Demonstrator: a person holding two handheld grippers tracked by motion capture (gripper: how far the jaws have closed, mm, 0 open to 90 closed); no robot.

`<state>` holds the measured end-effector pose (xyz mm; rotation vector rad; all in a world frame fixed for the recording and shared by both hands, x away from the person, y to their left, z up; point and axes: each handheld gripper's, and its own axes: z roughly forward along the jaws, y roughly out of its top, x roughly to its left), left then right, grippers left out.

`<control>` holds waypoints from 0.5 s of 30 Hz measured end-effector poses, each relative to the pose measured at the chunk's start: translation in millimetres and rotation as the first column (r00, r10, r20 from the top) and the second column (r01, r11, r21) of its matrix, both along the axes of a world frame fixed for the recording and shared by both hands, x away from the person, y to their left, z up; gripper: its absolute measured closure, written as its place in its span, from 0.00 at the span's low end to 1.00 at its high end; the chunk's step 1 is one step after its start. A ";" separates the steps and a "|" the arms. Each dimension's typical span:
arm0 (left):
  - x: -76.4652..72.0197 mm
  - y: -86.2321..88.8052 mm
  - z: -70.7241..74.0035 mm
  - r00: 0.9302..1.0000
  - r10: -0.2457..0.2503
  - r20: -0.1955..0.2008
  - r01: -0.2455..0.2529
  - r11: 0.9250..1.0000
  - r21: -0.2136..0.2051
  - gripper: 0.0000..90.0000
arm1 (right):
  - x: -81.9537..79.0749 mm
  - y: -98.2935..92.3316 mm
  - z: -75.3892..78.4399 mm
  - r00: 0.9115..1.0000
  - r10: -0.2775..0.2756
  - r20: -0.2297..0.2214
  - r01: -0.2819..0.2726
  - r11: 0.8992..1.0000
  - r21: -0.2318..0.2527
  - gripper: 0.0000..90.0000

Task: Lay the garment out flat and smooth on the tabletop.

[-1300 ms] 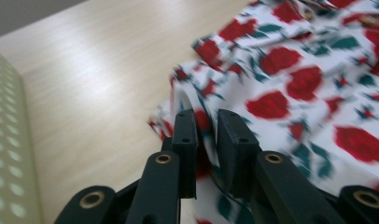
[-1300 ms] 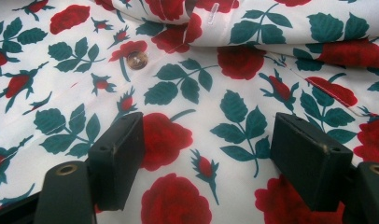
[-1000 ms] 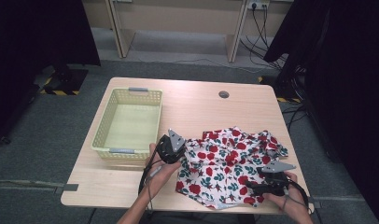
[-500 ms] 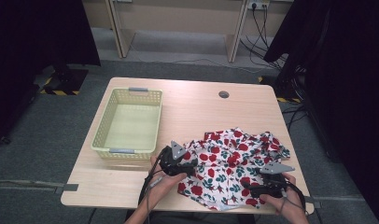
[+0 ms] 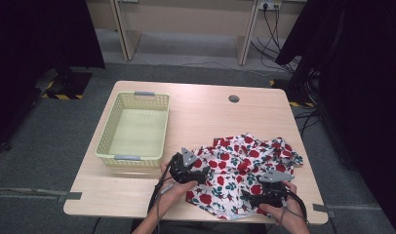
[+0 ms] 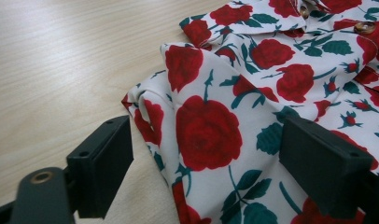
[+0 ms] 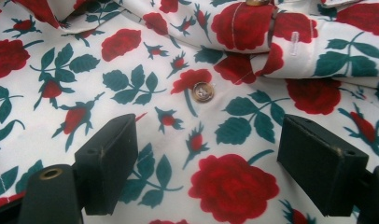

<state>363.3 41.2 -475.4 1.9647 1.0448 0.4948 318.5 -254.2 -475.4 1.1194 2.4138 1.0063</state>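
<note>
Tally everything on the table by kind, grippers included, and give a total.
Rose-print garment: 1
Yellow basket: 1
Grippers: 2, left gripper and right gripper, both open over the garment
Total: 4

A lab or test room set up for recording, rather than a home. A plain light-wood office table with a round cable hole stands alone on grey carpet. Black curtains hang at far left and far right, screening off the work area. Yellow-and-black hazard tape marks the floor at the left. Along the far wall stand beige desk legs, with a wall socket and black cables trailing down at far right.
</note>
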 end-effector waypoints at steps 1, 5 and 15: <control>-0.3 -1.9 -0.7 1.000 -0.010 0.000 0.010 1.000 0.006 0.17 | -0.3 1.8 -0.5 1.000 -0.003 0.003 0.003 1.000 0.004 0.22; -0.7 -7.4 -3.0 0.999 -0.042 0.027 0.041 0.998 0.042 0.32 | -1.3 4.2 -1.3 1.000 -0.006 0.009 0.006 1.000 -0.002 0.21; 5.5 -4.1 8.1 0.984 -0.073 0.165 0.053 0.991 0.121 0.87 | -16.7 -2.6 -1.2 0.994 0.108 0.015 -0.108 0.994 0.000 0.27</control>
